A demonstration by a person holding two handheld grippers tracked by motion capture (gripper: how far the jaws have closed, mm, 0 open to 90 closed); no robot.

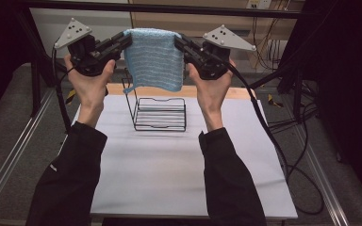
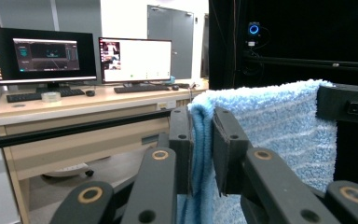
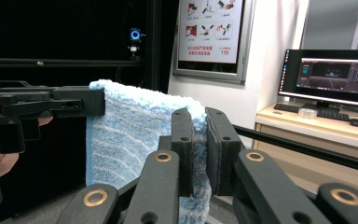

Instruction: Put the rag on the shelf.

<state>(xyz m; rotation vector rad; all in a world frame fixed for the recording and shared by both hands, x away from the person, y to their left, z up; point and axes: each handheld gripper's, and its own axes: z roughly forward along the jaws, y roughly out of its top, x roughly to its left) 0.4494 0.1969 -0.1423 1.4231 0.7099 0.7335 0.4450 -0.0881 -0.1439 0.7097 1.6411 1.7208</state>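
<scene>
Towel point(image 1: 153, 59) top edge pinched by L claw point(image 1: 126, 40) & R claw point(image 1: 178, 41), hanging free above wire rack point(image 1: 160, 114).

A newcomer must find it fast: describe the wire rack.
On the white table, toward its far edge, stands a small black wire rack. It sits directly below the fluffy light-blue towel, and it alone rests on the tabletop.

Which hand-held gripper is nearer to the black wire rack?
Neither clearly: left hand-held gripper and right hand-held gripper grip the blue towel above the wire rack, one on each side.
</scene>
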